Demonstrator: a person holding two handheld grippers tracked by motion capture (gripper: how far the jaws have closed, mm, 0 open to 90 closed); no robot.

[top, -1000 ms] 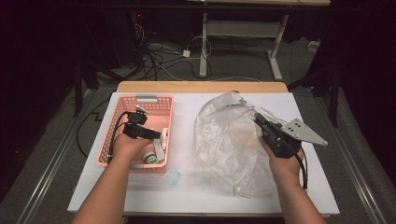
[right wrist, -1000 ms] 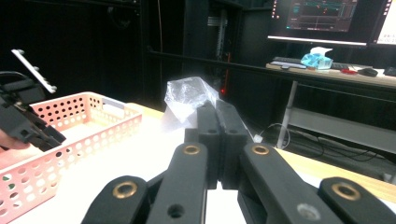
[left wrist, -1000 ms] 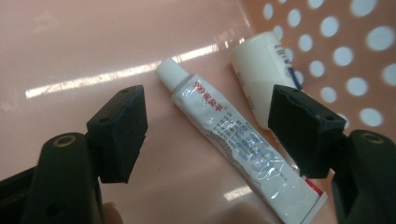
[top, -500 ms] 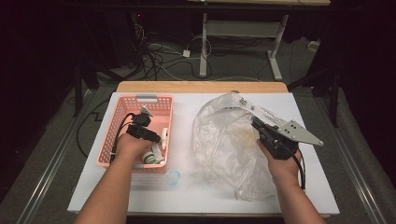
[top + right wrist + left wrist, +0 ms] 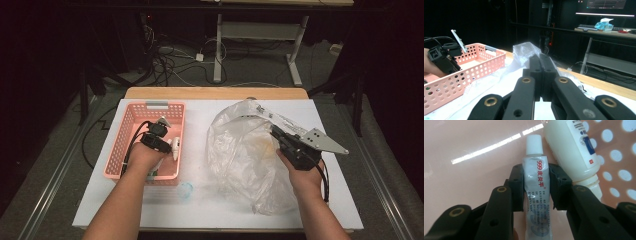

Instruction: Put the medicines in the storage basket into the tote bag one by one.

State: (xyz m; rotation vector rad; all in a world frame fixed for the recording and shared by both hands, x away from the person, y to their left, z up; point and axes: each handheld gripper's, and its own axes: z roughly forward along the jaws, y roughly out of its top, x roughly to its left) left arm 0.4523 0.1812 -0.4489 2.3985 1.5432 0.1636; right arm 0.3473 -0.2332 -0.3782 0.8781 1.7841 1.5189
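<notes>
In the left claw (image 5: 536, 187) — a tube (image 5: 536, 195) reading "999" in red.

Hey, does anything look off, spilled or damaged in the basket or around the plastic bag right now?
Nothing spilled. The small tube pinched in the left gripper is creased and dented as the jaws have just been closing on it. A white bottle lies tipped over in the pink basket. The clear bag is crumpled, held shut by the right gripper.
</notes>
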